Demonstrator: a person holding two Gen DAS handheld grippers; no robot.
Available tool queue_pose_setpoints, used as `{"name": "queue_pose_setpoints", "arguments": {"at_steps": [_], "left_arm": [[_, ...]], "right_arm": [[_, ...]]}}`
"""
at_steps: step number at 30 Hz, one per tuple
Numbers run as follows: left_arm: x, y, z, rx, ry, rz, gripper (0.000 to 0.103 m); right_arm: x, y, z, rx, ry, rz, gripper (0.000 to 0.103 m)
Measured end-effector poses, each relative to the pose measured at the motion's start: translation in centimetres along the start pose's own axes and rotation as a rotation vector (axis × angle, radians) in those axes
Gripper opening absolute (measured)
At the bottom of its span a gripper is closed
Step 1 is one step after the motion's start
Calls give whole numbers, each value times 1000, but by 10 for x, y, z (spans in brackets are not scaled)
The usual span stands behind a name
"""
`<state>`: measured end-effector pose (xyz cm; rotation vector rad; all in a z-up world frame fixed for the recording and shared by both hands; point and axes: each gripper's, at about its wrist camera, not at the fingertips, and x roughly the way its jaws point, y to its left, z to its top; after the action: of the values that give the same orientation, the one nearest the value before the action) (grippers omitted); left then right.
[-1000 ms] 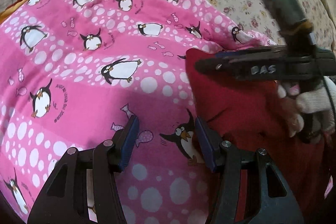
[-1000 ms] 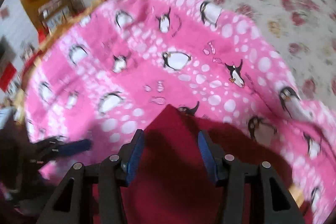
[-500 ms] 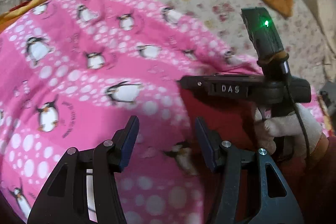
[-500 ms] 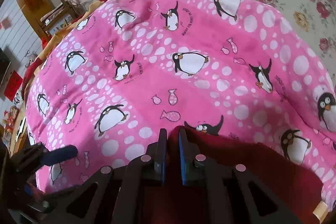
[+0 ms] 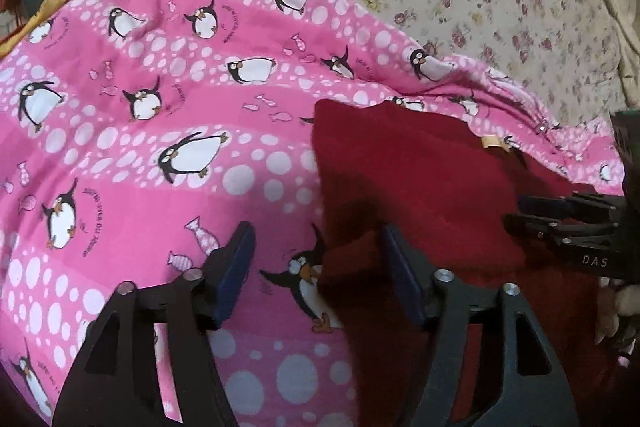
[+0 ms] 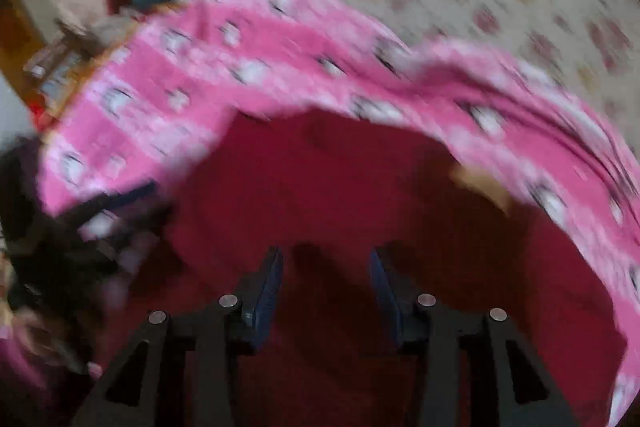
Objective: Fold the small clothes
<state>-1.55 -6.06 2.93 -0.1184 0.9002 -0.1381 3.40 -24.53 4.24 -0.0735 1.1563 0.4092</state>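
Opening over the red garment on the penguin blanket, both grippers' fingers, nothing clamped.

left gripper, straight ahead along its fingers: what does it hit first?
Probably the left edge of the dark red garment, where it lies on the pink penguin blanket. That edge runs between the left gripper's opening jaws, nothing held. Depth is unclear, so it may meet the blanket first.

1. The right gripper, clamped shut half a second ago, is opening its jaws over the red garment.
2. In the left wrist view, the right gripper sits at 3 o'clock, lower than before.
3. The left gripper is opening wider.
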Motion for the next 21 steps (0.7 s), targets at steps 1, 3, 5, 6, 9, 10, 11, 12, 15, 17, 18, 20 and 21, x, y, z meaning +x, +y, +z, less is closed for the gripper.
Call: {"name": "queue_pose_setpoints", "arguments": {"at_steps": [1,3,5,6,9,10,11,12,15,17,18,20,21], "left_arm": [[-1,-2,-1,8,-2,10,67],[-3,-4,-3,14,-6,24,67],[-5,-5,-4,17,-5,33,67],[-6,-5,-4,20,-4,36,67],[-8,-10,-6,39,-2,53,67],[-9,-11,-6,46,-3,60,67],[-9,-13,-7,53,-4,66,67],[-9,-14,-7,57,-5,70,67],[-9,-16,-8,64,-9,81,67],[-9,-17,-9,64,-17,89,67],[-9,-17,-10,63,-22,90,67],[-10,-16,-11,53,-29,86,67],[-10,-16,-12,48,-26,84,67]], "right_arm": [[2,-6,-5,17,-10,-8,43],[-7,-18,-11,82,-39,21,43],[-18,-24,-15,107,-58,8,43],[-27,-27,-17,114,-73,3,43],[-44,-38,-27,132,-92,-28,43],[-48,-46,-30,143,-95,-47,43],[-50,-53,-34,162,-92,-79,43],[-51,-59,-37,179,-88,-105,43],[-41,-83,-48,236,-40,-182,43],[-35,-94,-53,274,-21,-144,43],[-42,-95,-54,286,-37,-129,43],[-60,-95,-58,296,-62,-99,43],[-72,-95,-62,296,-82,-91,43]]}}
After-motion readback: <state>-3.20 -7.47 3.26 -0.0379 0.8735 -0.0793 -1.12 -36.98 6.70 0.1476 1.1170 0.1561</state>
